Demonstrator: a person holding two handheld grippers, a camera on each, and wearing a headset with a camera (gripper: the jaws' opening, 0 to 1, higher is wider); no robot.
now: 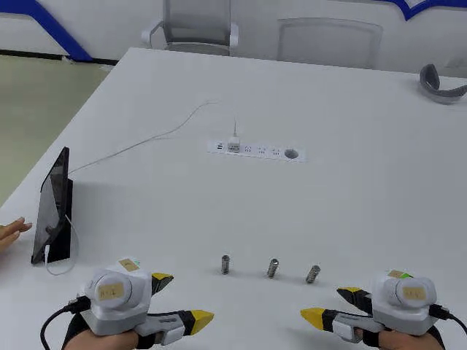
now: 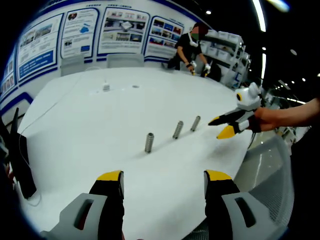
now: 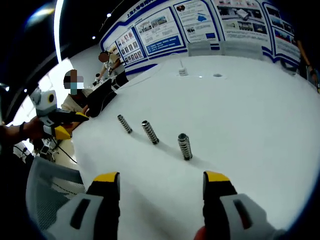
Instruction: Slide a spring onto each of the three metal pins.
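Observation:
Three short metal pins stand in a row near the table's front edge, each wrapped in a coiled spring: left pin [image 1: 225, 264], middle pin [image 1: 273, 267], right pin [image 1: 312, 273]. They also appear ahead of my left gripper [image 2: 164, 177] as the left pin [image 2: 149, 142], middle pin [image 2: 177, 129] and right pin [image 2: 195, 123]. My left gripper [image 1: 182, 299] is open, empty, and front-left of the row. My right gripper [image 1: 330, 304] is open and empty, front-right of it. From the right gripper [image 3: 161, 176], the nearest spring [image 3: 185, 146] stands just ahead.
A tablet on a stand [image 1: 52, 208] sits at the left edge, with a person's hand [image 1: 11, 232] beside it. A power strip [image 1: 255, 151] with a white cable lies mid-table. A grey headset [image 1: 441, 84] rests far right. Chairs [image 1: 193, 25] stand behind the table.

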